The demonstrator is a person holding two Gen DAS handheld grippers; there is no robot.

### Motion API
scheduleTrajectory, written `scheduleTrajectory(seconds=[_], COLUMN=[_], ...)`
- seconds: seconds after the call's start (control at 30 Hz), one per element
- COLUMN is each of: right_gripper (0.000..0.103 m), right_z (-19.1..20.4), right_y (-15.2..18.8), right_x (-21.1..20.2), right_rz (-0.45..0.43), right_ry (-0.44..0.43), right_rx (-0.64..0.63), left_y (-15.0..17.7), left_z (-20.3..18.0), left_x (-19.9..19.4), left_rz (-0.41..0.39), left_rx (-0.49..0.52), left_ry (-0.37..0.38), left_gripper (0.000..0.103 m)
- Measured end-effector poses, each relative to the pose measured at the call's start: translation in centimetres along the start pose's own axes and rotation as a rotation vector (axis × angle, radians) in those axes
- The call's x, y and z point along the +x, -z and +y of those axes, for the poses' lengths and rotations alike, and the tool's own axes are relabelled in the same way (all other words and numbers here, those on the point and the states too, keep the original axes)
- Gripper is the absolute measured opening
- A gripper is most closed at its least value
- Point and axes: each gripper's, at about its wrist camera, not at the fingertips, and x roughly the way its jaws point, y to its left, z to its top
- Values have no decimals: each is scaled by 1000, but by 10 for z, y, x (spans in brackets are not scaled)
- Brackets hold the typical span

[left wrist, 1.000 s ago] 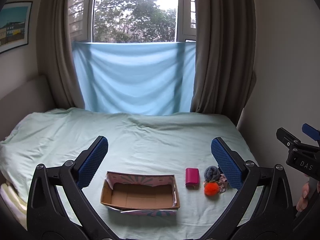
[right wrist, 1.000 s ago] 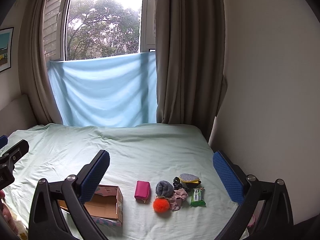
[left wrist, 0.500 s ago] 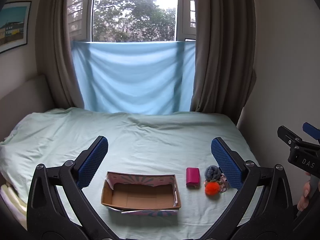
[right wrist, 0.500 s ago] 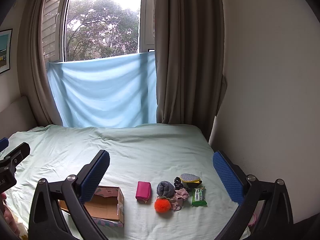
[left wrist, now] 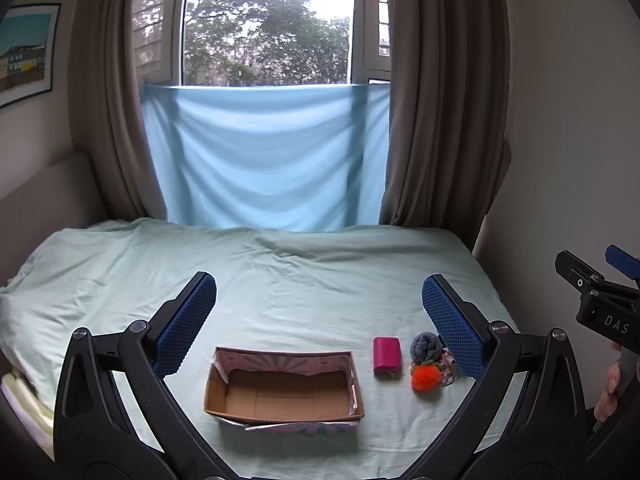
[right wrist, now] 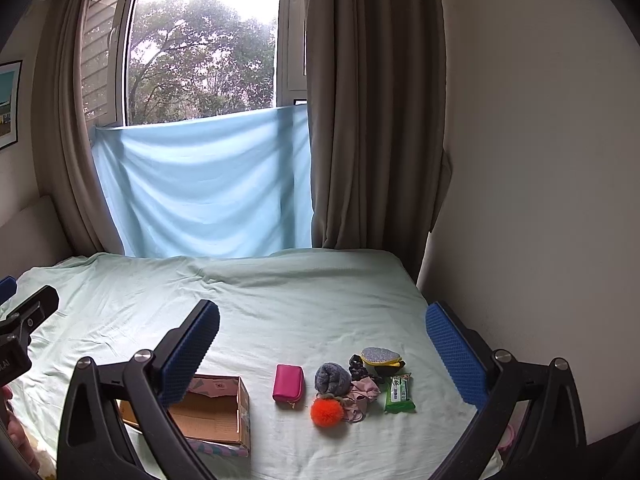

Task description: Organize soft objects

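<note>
An open cardboard box [left wrist: 282, 394] [right wrist: 218, 412] lies empty on the pale green bed. To its right sit a pink pouch [left wrist: 386, 355] [right wrist: 288, 382], a grey rolled sock [left wrist: 426, 345] [right wrist: 333, 377], an orange pompom [left wrist: 425, 378] [right wrist: 327, 411], a pink fabric piece [right wrist: 363, 394], a green packet [right wrist: 399, 394], a black scrunchie [right wrist: 356, 362] and a grey-and-yellow sponge [right wrist: 382, 358]. My left gripper [left wrist: 320, 320] hovers open above the box. My right gripper [right wrist: 322, 350] hangs open above the pile, touching nothing.
The bed [left wrist: 280, 280] fills the room up to a window with a blue cloth [left wrist: 264, 156] and brown curtains [left wrist: 440, 120]. A white wall [right wrist: 540, 200] runs along the bed's right side. A headboard [left wrist: 36, 200] stands at the left.
Both grippers have drifted only slightly; the right view shifted a little so the items sit marginally further right. Nothing was picked up or moved.
</note>
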Motion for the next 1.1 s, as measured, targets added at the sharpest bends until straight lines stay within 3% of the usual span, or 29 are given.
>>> scheduleTrajectory(seconds=[0.23,0.4,0.5,0.67,0.83,1.1], right_gripper=[103,103,103,103,103,103], right_z=[-2,-13,-25,-49,-73,-88], right_y=[-3,6,16,39,66,109], right_x=[8,36,61,119,196,300], right_rz=[26,86,120,186,269,375], right_ry=[23,38,31,-21,-126,-218], right_rx=[13,29,25,-15,-52,-106], left_y=[-5,7,21,51,82,145], left_z=[-3,-20,-36,-70,-105,-151], left_x=[28,76,110,170,234,344], left_rz=[87,184,237,323,392,519], left_rx=[19,34,30,21,15,58], left_ry=[38,100,98,71,41,18], left_gripper=[102,102,102,102,102,102])
